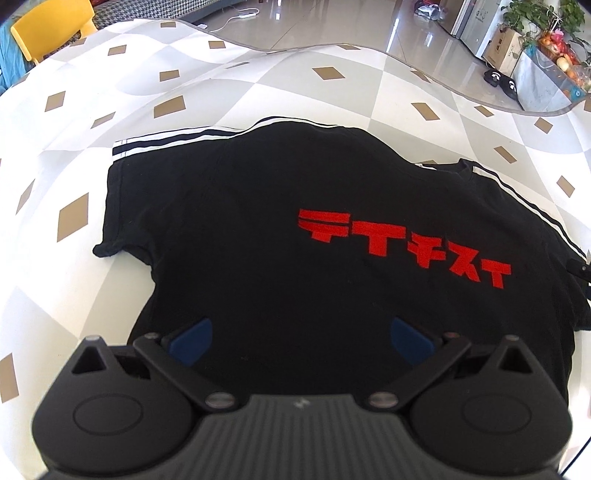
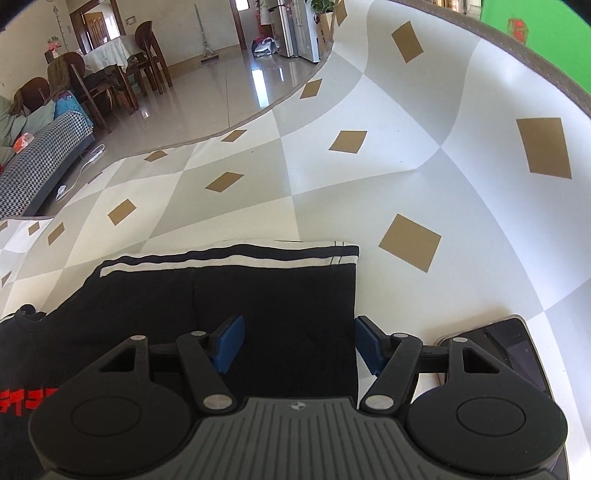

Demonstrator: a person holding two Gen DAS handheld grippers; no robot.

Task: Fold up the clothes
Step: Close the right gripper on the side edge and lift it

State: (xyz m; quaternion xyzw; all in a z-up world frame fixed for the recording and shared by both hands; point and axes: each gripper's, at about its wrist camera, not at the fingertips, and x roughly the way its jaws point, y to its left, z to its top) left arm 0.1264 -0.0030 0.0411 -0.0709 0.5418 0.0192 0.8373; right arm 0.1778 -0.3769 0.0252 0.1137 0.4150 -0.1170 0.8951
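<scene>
A black T-shirt (image 1: 280,221) with red lettering (image 1: 402,247) and white shoulder stripes lies spread flat on the tablecloth (image 1: 280,88). My left gripper (image 1: 301,339) hovers over the shirt's lower body, jaws wide apart, open, with no cloth pinched. In the right wrist view one sleeve (image 2: 277,295) of the shirt lies flat, its striped edge farthest from me. My right gripper (image 2: 299,345) is open and straddles the sleeve's hem: one blue pad (image 2: 231,343) is above the black cloth, the other above the bare tablecloth.
A white and grey checked cloth with tan diamonds (image 2: 369,184) covers the table. A dark phone (image 2: 509,350) lies just right of my right gripper. The table's curved edge (image 2: 258,110) drops to a tiled floor. A yellow chair (image 1: 51,26) stands beyond the far left corner.
</scene>
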